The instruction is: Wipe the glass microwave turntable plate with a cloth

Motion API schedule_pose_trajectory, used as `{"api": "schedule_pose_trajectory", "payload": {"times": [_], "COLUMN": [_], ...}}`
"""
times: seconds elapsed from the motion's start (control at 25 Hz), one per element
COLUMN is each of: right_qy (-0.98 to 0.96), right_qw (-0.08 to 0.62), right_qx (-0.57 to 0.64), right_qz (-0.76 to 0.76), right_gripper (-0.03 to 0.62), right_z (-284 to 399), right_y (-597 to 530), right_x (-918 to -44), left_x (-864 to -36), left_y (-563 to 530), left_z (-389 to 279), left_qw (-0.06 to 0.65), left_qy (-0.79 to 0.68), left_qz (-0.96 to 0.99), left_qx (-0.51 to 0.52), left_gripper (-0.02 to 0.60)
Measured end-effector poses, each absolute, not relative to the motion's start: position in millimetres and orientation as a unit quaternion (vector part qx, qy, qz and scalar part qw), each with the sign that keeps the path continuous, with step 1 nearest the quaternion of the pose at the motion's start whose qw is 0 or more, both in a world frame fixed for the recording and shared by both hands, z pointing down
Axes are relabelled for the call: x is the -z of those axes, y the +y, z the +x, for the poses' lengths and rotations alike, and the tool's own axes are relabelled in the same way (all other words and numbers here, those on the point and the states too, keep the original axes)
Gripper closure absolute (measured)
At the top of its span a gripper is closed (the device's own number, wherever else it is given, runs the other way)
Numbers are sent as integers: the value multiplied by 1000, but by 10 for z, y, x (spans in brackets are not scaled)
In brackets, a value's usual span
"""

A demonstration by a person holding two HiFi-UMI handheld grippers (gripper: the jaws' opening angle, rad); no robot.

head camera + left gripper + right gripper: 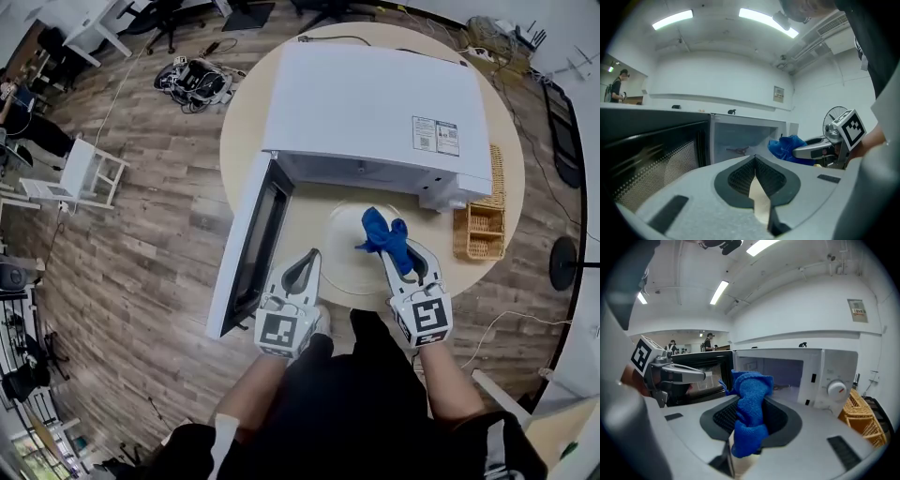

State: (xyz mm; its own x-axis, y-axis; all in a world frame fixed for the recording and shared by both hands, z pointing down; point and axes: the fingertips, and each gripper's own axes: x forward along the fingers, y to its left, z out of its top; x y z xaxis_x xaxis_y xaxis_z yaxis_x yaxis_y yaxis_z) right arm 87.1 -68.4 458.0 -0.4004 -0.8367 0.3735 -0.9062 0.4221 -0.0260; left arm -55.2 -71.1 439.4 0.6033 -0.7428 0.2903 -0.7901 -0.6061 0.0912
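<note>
The round glass turntable plate [349,246] lies on the round table in front of the open microwave. A blue cloth [384,236] hangs over the plate's right part, pinched in my right gripper [401,246], which is shut on it; in the right gripper view the cloth [749,412] fills the jaws. My left gripper [309,258] sits at the plate's left edge, shut and holding nothing; its jaws [755,165] meet at the tips. The cloth [788,146] and the right gripper also appear in the left gripper view.
The white microwave [375,112] stands at the back with its door [248,246] swung open to the left. A wicker basket [480,223] sits at the table's right edge. The microwave cavity [778,372] shows its bare floor. Cables lie on the wooden floor [192,80].
</note>
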Motion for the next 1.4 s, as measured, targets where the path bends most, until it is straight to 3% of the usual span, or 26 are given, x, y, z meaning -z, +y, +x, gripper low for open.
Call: {"api": "schedule_pose_trajectory", "payload": {"times": [0.92, 1.4], "right_qy": [-892, -861], "right_qw": [323, 379], "right_qx": [-150, -123], "right_qz": [277, 315], "right_gripper": [480, 479], "right_z": [-357, -137], "right_y": [-842, -1122], "right_x": [-5939, -6139], "left_x": [-4841, -4903], "left_y": [-848, -865], "left_z": [-680, -627], "left_qw": [130, 144], "left_qy": [-473, -468], "left_qz": [859, 859], "left_qx": [-148, -149], "left_gripper": [575, 575]}}
